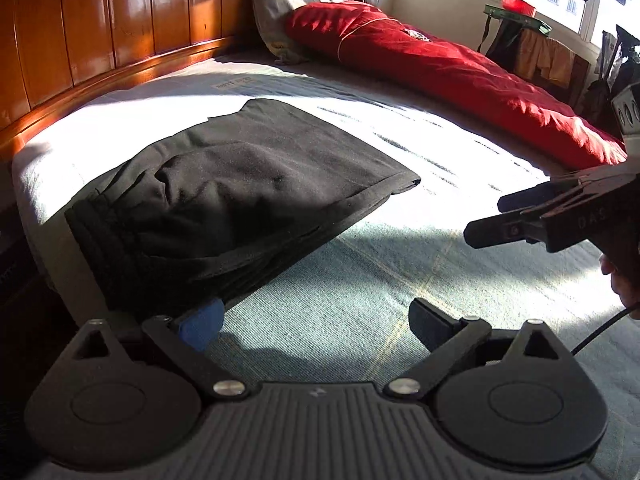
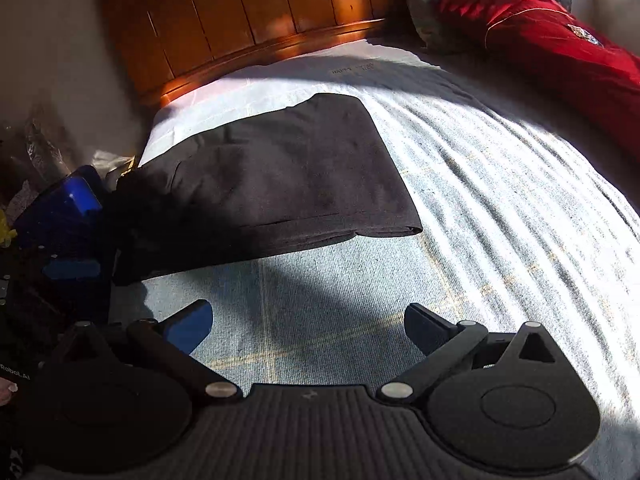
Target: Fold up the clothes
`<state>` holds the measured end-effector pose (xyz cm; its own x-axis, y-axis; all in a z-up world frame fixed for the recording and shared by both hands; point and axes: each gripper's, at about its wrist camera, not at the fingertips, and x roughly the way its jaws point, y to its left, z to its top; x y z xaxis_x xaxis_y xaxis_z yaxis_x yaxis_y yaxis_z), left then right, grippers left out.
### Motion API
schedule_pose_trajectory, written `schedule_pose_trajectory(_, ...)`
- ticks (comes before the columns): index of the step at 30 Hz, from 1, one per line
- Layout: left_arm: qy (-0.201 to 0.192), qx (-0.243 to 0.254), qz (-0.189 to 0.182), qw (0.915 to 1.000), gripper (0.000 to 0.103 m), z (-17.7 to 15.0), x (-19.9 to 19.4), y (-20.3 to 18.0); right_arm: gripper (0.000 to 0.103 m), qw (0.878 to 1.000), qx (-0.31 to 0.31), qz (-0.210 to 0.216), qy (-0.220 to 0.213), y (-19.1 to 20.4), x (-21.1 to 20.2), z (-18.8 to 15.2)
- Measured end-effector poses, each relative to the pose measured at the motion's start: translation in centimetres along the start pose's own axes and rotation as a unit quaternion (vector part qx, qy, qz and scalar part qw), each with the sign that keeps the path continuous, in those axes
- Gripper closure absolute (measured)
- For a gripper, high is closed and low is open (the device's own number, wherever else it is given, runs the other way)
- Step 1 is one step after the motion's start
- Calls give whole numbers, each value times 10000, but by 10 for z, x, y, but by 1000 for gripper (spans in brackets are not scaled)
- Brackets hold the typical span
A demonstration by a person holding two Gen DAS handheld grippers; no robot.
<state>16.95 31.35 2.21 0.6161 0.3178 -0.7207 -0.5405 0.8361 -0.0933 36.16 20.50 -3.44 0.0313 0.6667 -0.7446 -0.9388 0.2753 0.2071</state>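
A black garment (image 1: 240,196) lies folded into a flat rectangle on the pale bedsheet (image 1: 360,280), near the bed's left edge; the right wrist view shows the same garment (image 2: 288,184) just ahead and left. My left gripper (image 1: 316,324) stands open close above the sheet, its blue-padded left finger (image 1: 202,322) by the garment's near corner, nothing between the fingers. My right gripper (image 2: 308,326) is open too, over bare sheet short of the garment. In the left wrist view the right gripper (image 1: 532,220) enters from the right, level with the garment's right corner.
A wooden headboard (image 1: 100,32) runs along the back left. A red quilt (image 1: 440,64) and a grey pillow (image 1: 276,8) lie across the far side of the bed. Windows and a cluttered stand (image 1: 520,16) are behind. A dark blue box (image 2: 60,208) sits off the bed's left side.
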Motion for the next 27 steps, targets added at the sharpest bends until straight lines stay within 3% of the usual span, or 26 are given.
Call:
schedule_pose_trajectory(5, -215, -135, 114, 9996, 5, -12, -37, -14, 0, 9997, -241, -33, -42, 34, -33, -27)
schedule_pose_trajectory(10, -465, -102, 466, 9978, 2, -20, -68, -32, 0, 9997, -183, -37, -132, 48, -64, -54)
schedule_pose_trajectory(18, -626, 374, 993, 9924, 1, -35, -93, -72, 0, 9994, -174, -90, -284, 64, -111, -91)
schedule_pose_trajectory(22, -734, 449, 958, 9917, 1, -38, -102, -87, 0, 9990, -124, -78, -411, 66, -131, -98)
schedule_pose_trajectory(27, -645, 192, 769, 9948, 1, -43, -104, -88, 0, 9986, -121, -188, -475, 69, -143, -107)
